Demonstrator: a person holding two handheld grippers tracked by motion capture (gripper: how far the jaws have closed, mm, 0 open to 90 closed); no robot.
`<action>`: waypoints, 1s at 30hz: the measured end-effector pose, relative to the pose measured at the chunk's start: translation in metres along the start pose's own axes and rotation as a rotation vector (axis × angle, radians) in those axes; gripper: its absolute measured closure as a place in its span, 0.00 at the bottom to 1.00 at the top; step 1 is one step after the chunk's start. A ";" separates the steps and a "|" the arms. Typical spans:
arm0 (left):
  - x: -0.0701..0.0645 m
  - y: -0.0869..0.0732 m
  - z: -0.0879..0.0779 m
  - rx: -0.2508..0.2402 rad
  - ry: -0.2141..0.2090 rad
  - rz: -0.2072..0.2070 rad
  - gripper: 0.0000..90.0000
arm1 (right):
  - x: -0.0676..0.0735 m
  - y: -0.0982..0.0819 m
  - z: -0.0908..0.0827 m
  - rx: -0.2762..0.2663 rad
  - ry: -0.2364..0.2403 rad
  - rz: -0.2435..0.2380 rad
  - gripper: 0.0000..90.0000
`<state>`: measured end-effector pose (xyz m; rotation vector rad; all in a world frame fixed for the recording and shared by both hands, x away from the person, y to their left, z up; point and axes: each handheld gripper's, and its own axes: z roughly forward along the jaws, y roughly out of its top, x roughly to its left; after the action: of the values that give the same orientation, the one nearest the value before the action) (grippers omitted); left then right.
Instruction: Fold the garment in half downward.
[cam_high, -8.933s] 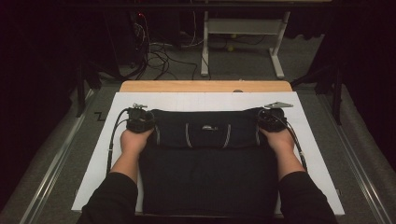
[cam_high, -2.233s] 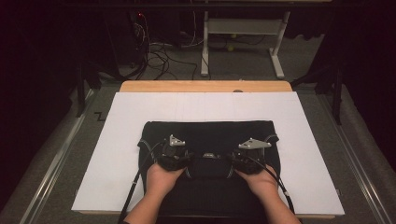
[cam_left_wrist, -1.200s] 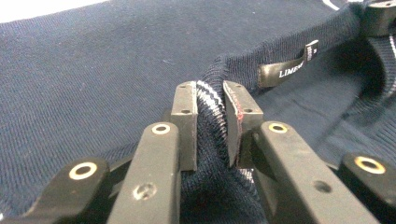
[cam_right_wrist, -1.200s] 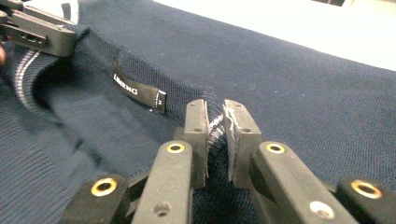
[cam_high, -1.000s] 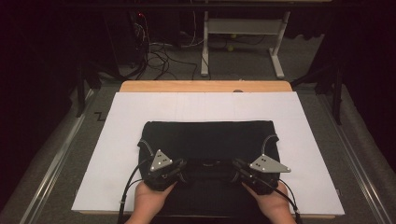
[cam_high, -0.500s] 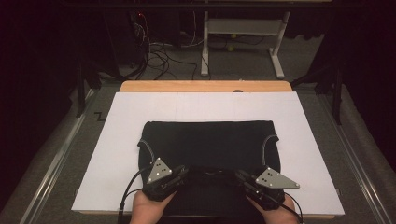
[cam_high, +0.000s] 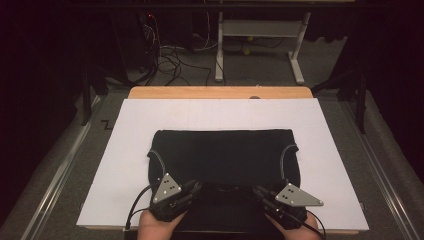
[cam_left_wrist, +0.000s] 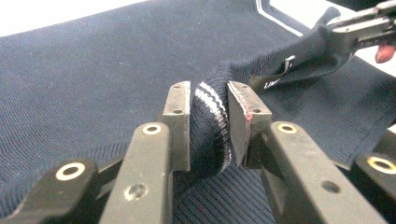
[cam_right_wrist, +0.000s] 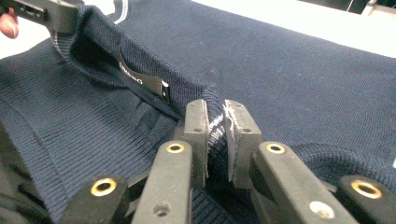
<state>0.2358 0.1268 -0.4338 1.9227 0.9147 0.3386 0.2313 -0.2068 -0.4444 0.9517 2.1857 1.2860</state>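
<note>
A dark navy sweater (cam_high: 222, 155) lies folded on the white table cover (cam_high: 150, 115). At its near edge, my left gripper (cam_high: 196, 187) and right gripper (cam_high: 258, 191) hold the ribbed collar between them. In the left gripper view, the left gripper (cam_left_wrist: 208, 93) has the striped collar edge (cam_left_wrist: 210, 126) bunched between its pads; its jaws have just been opening a little, with the fabric still pinched. In the right gripper view, the right gripper (cam_right_wrist: 215, 106) is shut on the collar beside the neck label (cam_right_wrist: 144, 81).
A wooden table edge (cam_high: 220, 92) shows beyond the white cover. Metal rails (cam_high: 55, 185) run along both sides. Cables (cam_high: 170, 60) and a white frame's legs (cam_high: 257, 45) are on the floor behind.
Both grippers have drawn back toward the near table edge, carrying the collar with them. The sweater's top layer now lies folded over toward me.
</note>
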 end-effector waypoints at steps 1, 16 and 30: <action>0.000 0.001 -0.001 -0.006 -0.001 -0.004 0.73 | 0.000 0.000 0.000 0.000 0.000 -0.001 0.90; 0.020 0.004 -0.007 -0.038 0.029 -0.057 0.73 | 0.004 -0.003 -0.002 0.015 0.005 -0.014 0.90; 0.024 -0.003 -0.001 0.004 0.031 -0.070 0.73 | 0.007 -0.002 -0.012 -0.016 0.048 0.004 0.77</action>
<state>0.2495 0.1455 -0.4390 1.8889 1.0019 0.3262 0.2178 -0.2093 -0.4404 0.9280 2.2078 1.3393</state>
